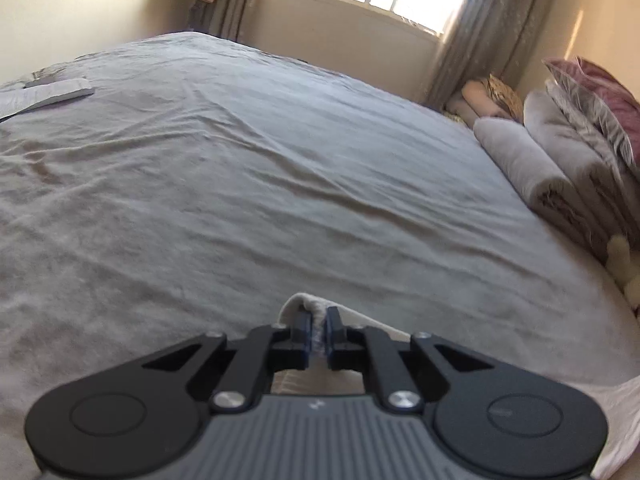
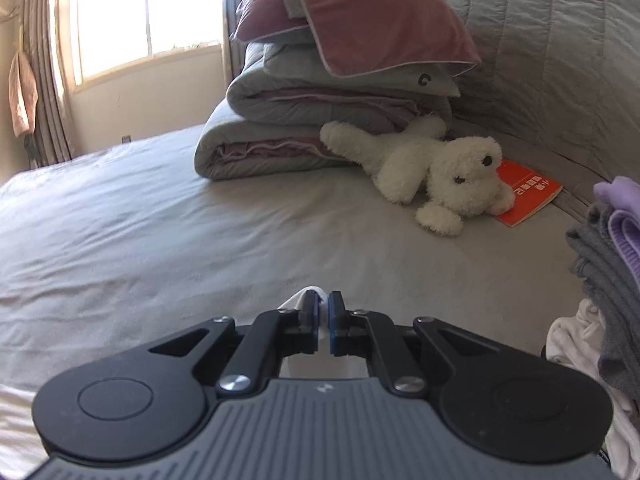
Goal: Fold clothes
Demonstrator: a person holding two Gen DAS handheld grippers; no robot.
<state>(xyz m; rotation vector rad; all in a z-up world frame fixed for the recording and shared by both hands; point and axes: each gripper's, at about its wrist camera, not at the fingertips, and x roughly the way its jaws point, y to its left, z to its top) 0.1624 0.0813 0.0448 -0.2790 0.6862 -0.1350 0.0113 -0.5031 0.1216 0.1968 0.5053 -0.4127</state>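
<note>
While both arms hang low over the bed (image 1: 280,168), I see my left tool (image 1: 318,330) clenched on a fold of white garment (image 1: 304,304), and my right tool (image 2: 324,316) pinching the same pale cloth. A white plush dog (image 2: 436,176) lies against stacked quilts (image 2: 320,116).

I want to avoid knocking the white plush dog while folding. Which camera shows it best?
The right wrist view: the white plush dog lies in full, sharp, against the folded bedding, its head on an orange book. The left wrist view shows only a pale blurred bit at the right edge beside the bedding, probably the dog.
</note>
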